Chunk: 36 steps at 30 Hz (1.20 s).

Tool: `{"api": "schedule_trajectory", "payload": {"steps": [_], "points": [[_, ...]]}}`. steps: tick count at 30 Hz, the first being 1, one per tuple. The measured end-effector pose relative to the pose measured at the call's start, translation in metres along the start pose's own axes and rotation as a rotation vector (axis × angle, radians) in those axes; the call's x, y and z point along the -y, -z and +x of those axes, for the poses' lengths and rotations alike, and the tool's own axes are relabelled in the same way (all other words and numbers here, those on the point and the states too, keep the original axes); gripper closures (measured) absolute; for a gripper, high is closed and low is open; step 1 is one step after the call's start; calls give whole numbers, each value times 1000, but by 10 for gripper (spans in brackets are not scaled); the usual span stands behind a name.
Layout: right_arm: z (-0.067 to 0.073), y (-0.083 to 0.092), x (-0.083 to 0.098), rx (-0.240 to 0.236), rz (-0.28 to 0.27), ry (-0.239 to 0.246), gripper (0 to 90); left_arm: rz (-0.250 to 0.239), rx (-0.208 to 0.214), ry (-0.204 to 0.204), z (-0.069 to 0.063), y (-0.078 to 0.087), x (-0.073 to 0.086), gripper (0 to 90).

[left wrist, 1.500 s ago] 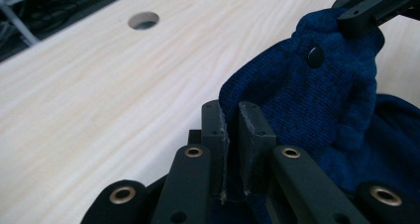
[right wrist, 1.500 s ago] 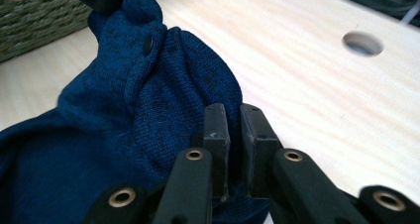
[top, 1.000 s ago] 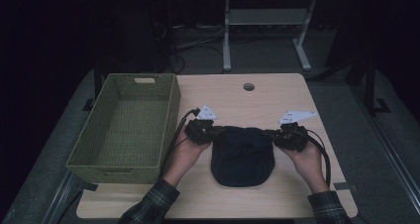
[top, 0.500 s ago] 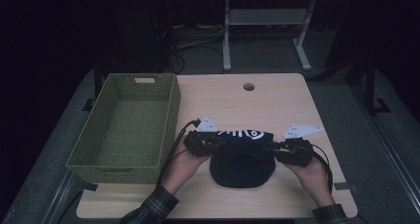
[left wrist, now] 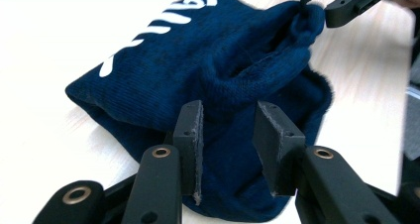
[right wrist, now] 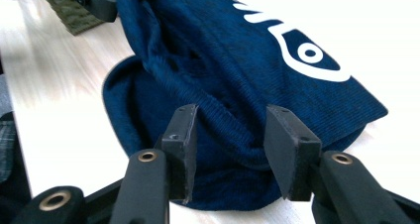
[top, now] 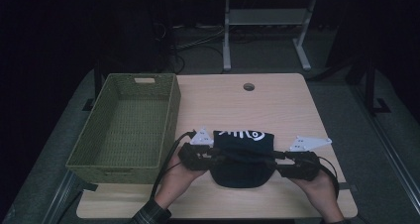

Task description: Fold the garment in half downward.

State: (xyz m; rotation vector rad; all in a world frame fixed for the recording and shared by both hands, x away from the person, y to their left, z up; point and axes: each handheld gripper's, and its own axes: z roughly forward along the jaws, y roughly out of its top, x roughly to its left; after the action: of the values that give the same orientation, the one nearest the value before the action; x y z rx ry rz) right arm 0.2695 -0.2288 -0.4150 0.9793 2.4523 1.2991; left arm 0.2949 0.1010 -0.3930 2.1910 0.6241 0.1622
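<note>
Left tool [top: 225, 156] and right tool [top: 277, 158], apparently level, jaws just opening.

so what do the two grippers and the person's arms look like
Both the left gripper and right gripper are matte black with two flat rectangular jaw pads, brass-coloured pivot rivets, a light grey three-cornered plate on top and a black trailing cable. A plaid sleeve covers the left forearm.

Your light wooden table [top: 277, 105] has a round hole near its far edge. A green woven basket [top: 126, 122] sits along its left side; a dark blue knitted hat [top: 242, 157] lies near you.
</note>
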Motion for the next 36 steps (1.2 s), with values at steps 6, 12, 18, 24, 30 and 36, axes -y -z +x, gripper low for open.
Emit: {"api": "schedule_trajectory", "payload": {"steps": [6,12,18,24,30,36], "points": [[1,17,-8,5,-49,7,594,-57,-5,-11,-3,14,-11,697],[-22,10,-16,21,-44,-18,848,-71,-43,-4,14,7,-26,847],[-39,-17,-16,30,12,-36,900,-58,-104,17,34,-12,-39,899],[-32,-18,-12,9,22,-24,900,-26,-124,82,61,-38,-41,898],[-23,-17,-7,-9,28,-14,900,32,-105,102,66,-59,-34,898],[-13,-20,0,-28,50,-9,900,84,-112,96,66,-74,-27,898]]}}
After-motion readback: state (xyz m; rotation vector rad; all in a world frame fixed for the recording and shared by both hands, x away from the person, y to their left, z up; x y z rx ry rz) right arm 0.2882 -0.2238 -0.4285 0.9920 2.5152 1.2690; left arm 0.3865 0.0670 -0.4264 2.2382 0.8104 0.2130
